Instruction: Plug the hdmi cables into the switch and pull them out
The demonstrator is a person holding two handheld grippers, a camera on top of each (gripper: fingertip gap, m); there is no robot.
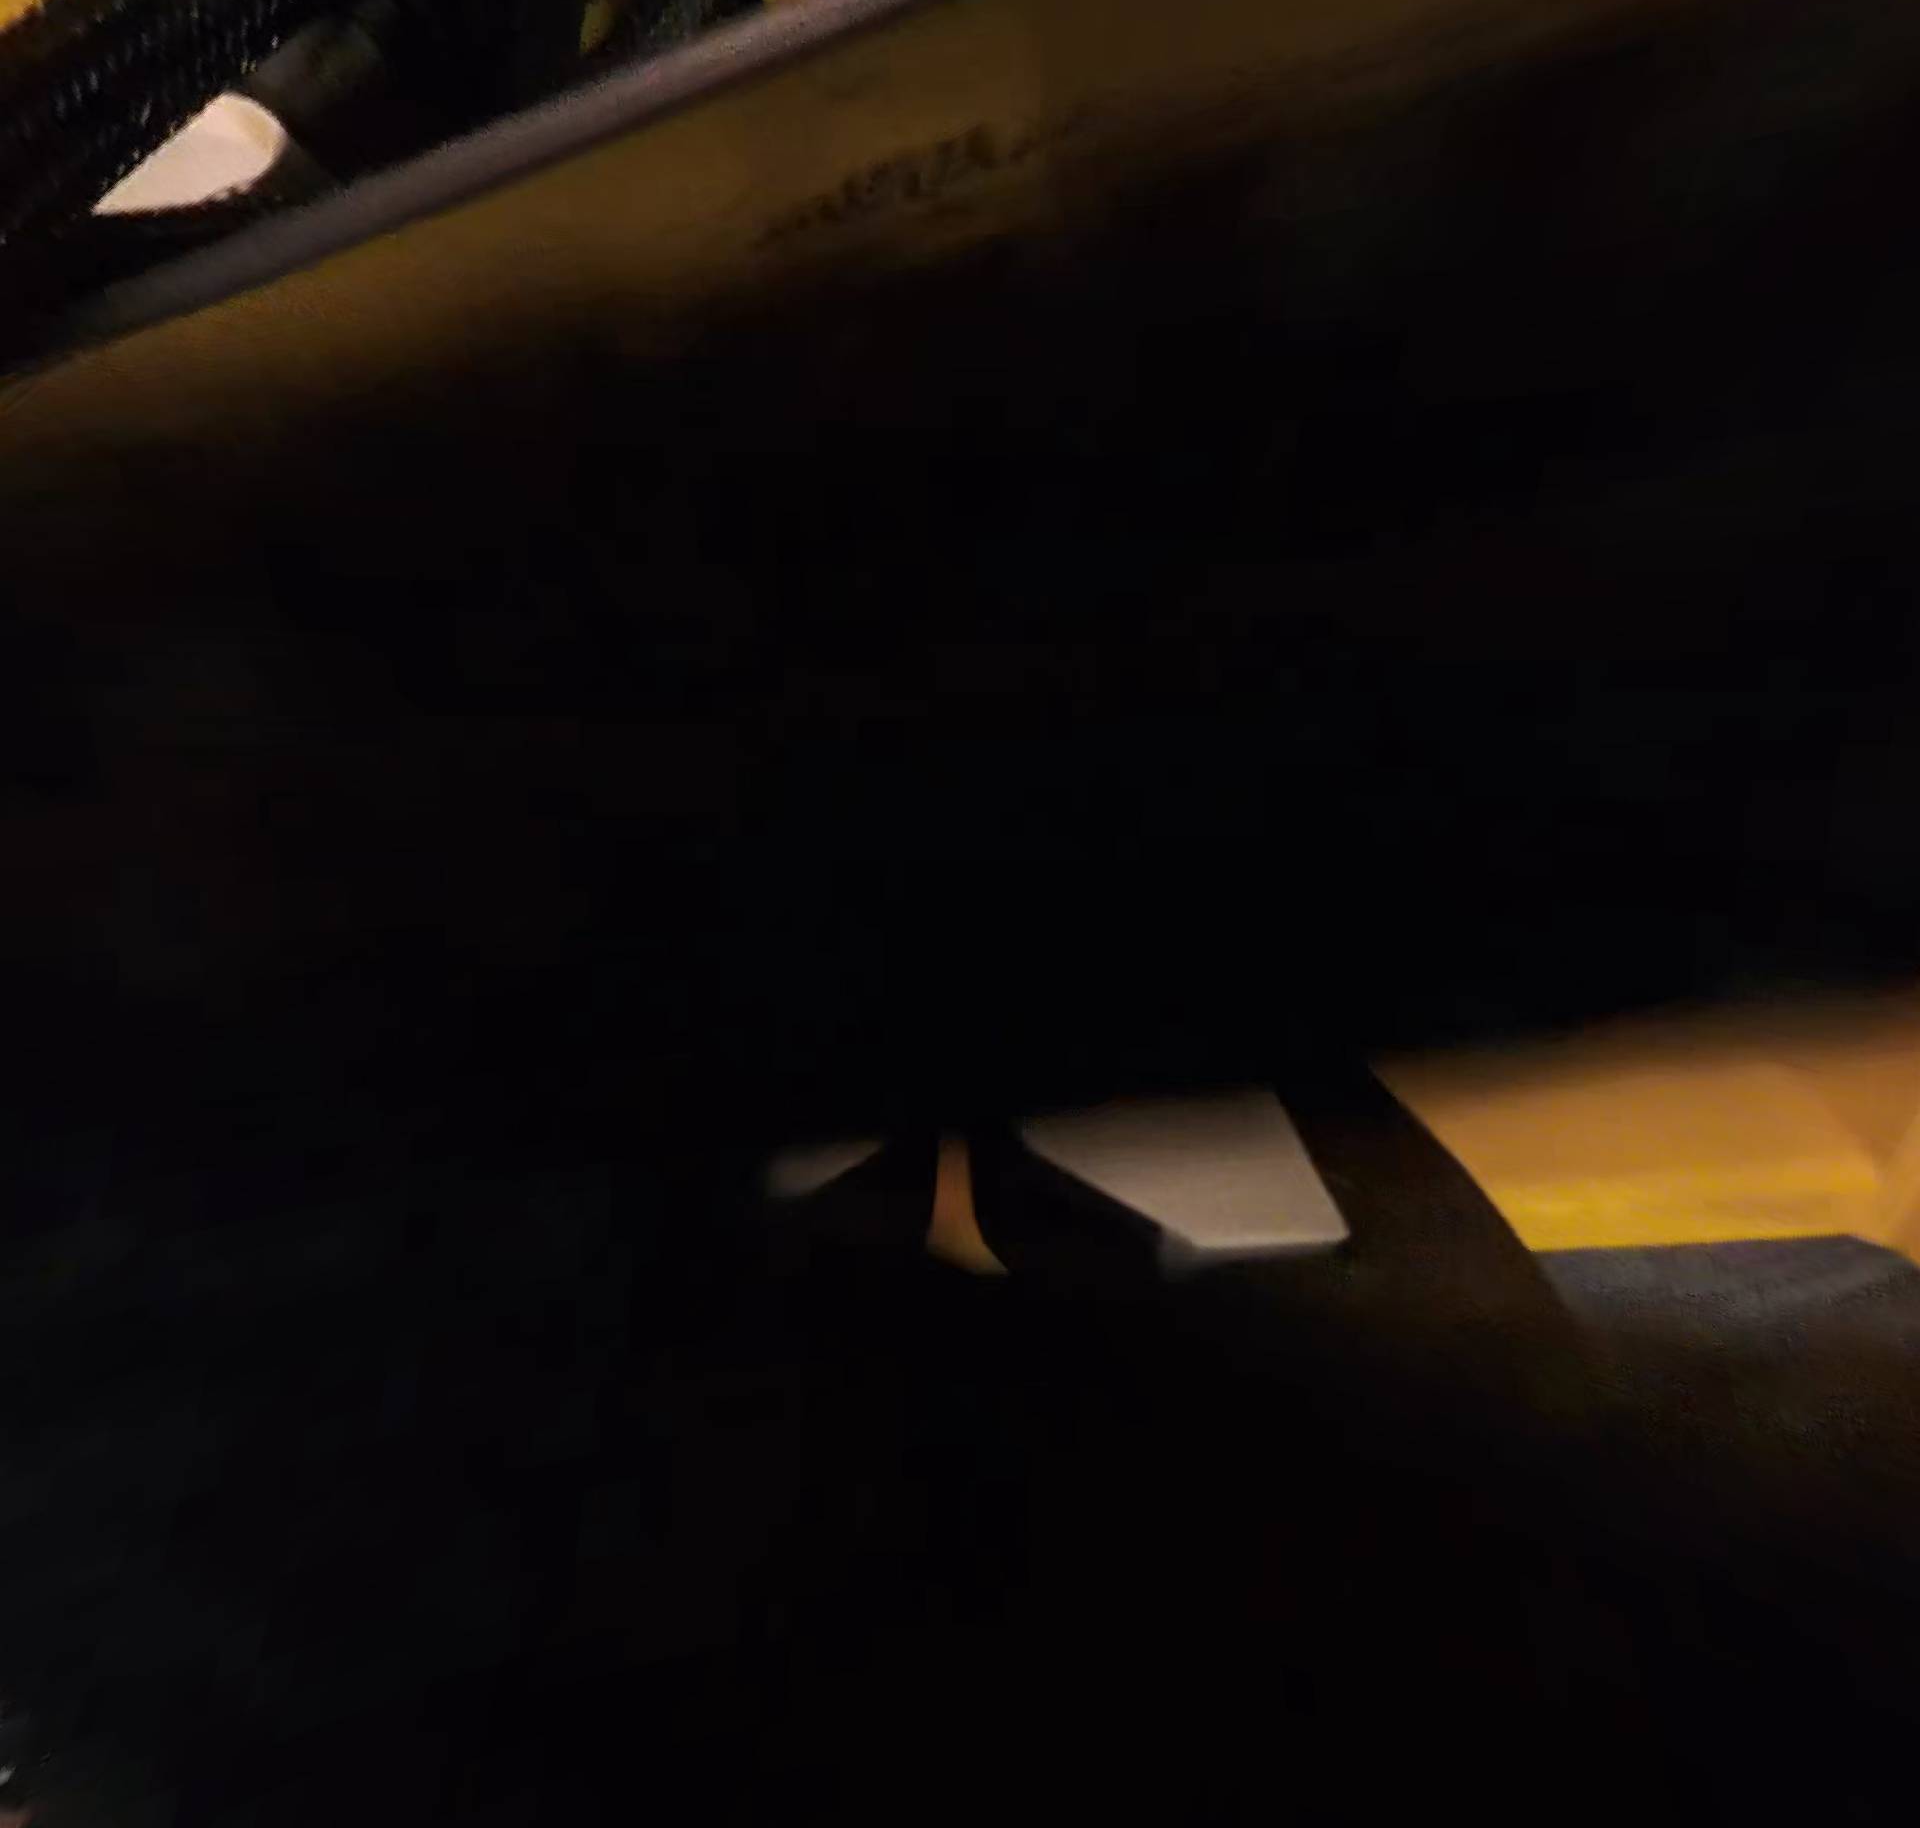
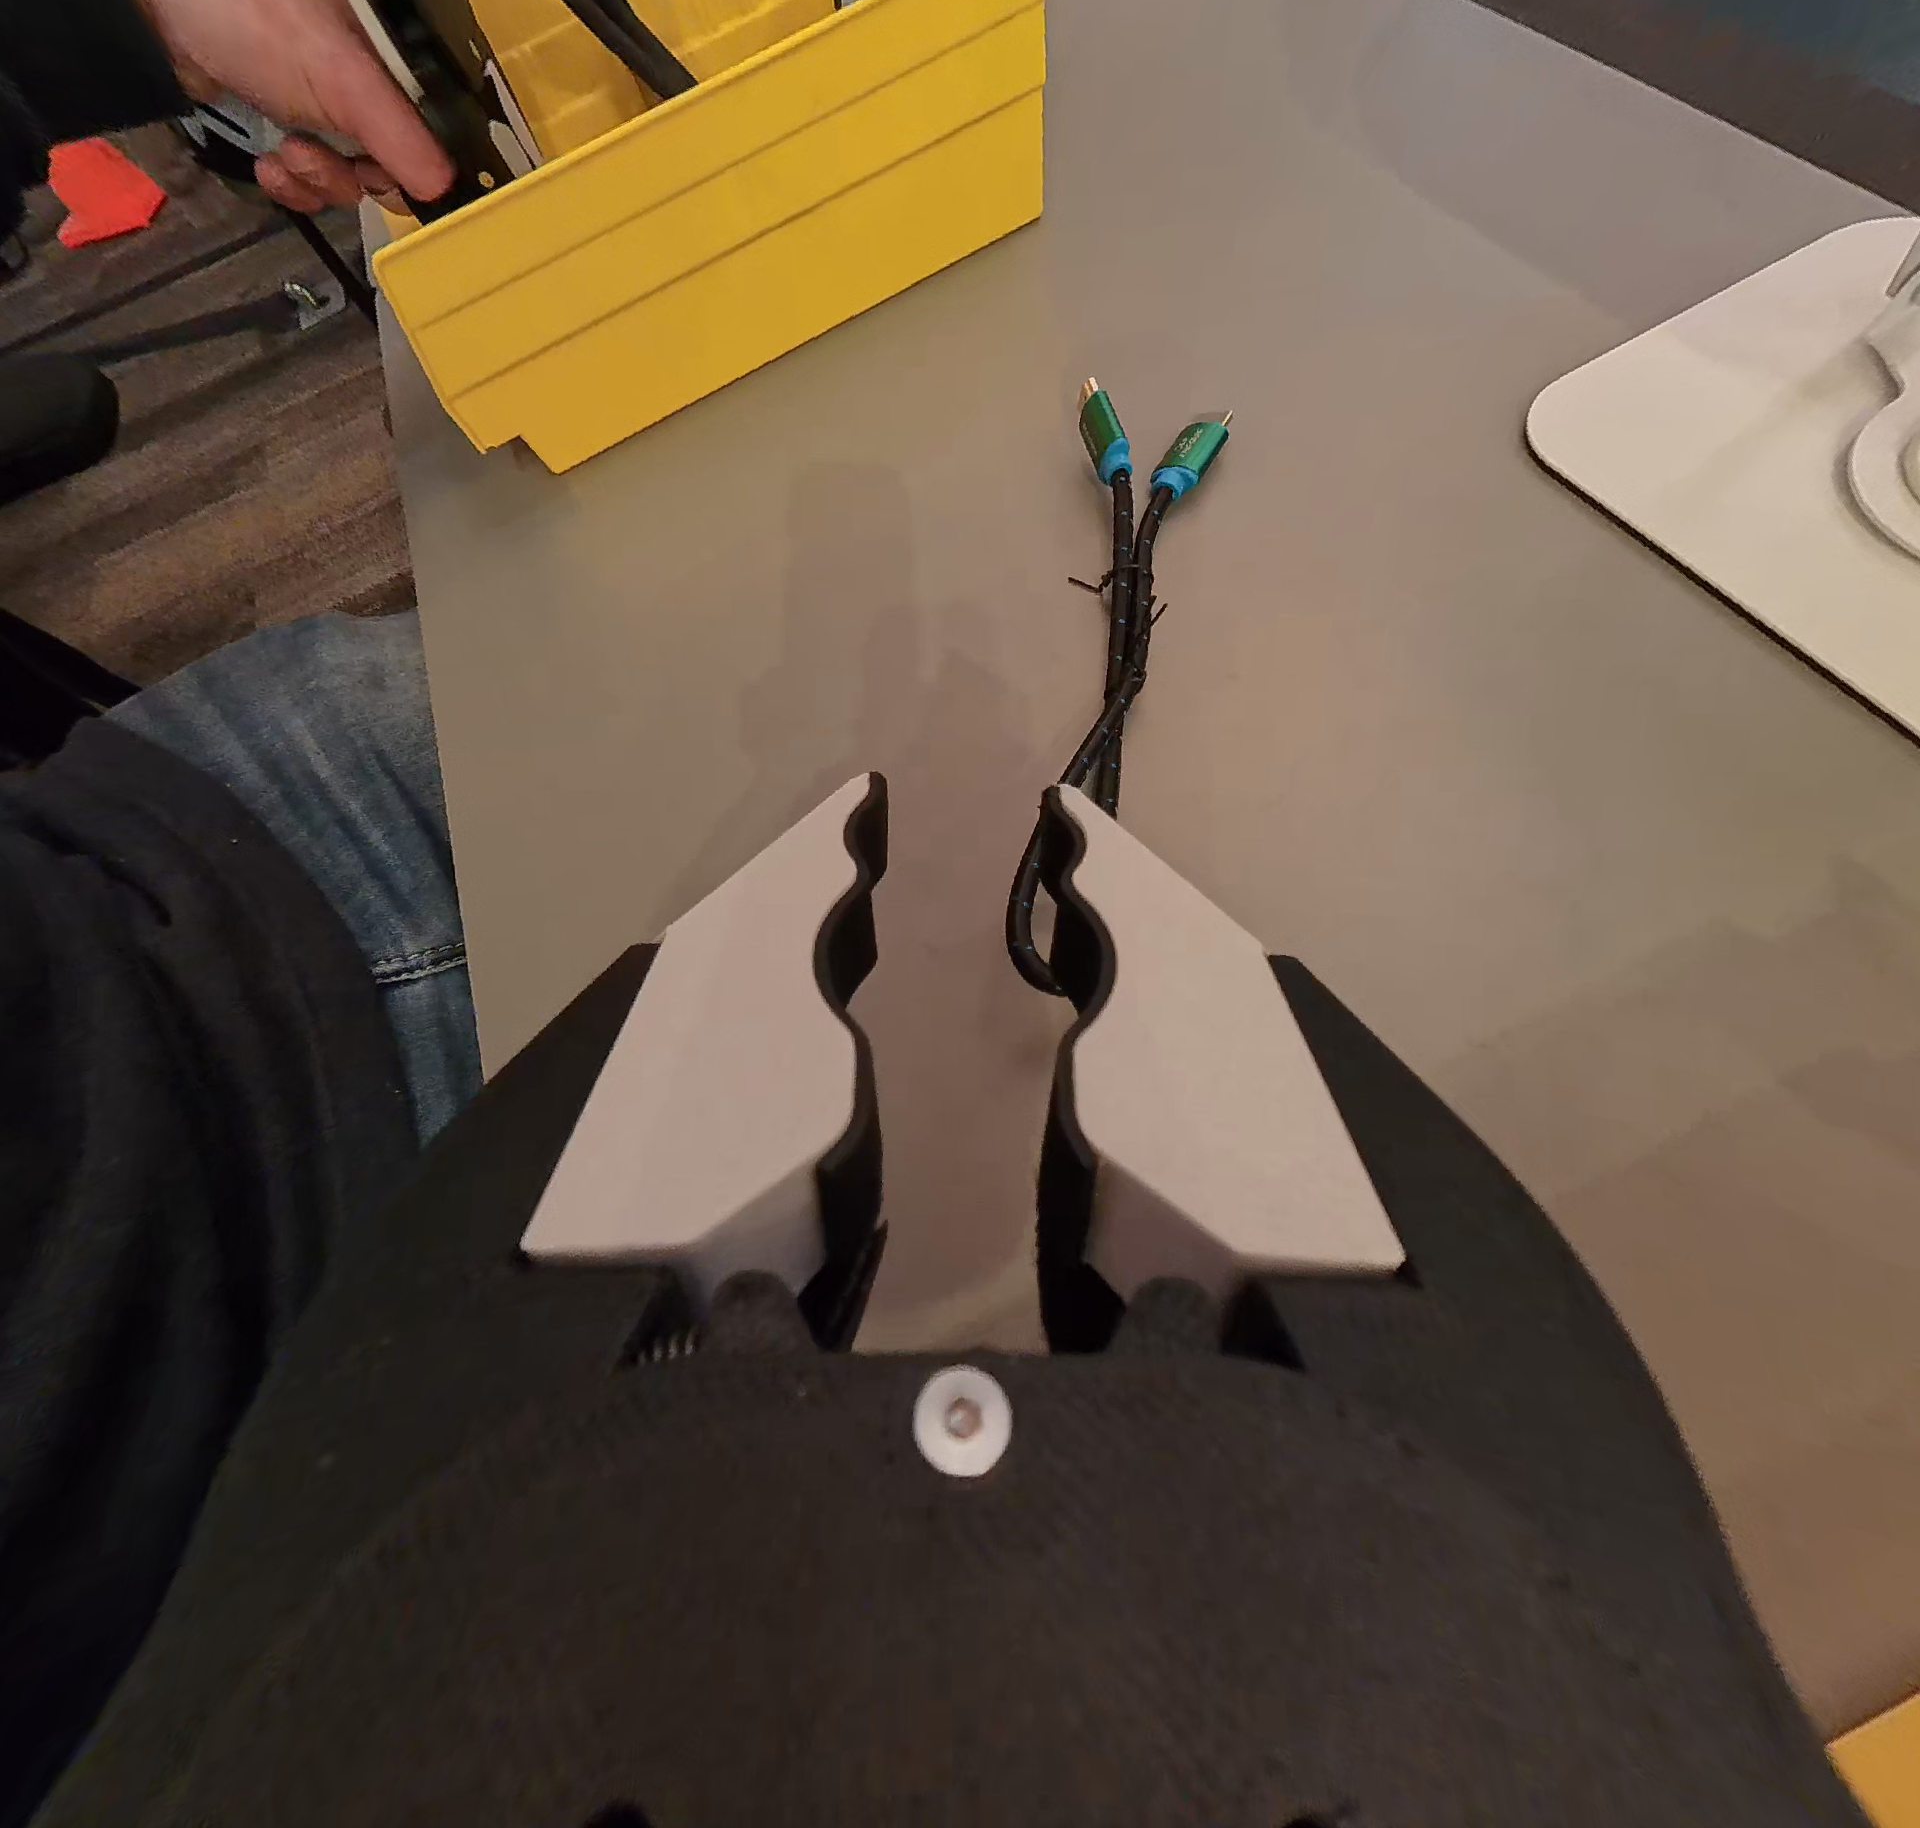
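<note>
Two braided black HDMI cables with green metal plugs (image 2: 1132, 531) lie on the grey desk (image 2: 1403, 739), right hand-held gripper (image 2: 966, 802) wide beside them; limp, best gripped by the plugs. Left hand-held gripper (image 2: 457, 105), in the yellow plastic bin (image 2: 727, 251), is seemingly unreadable.
</note>
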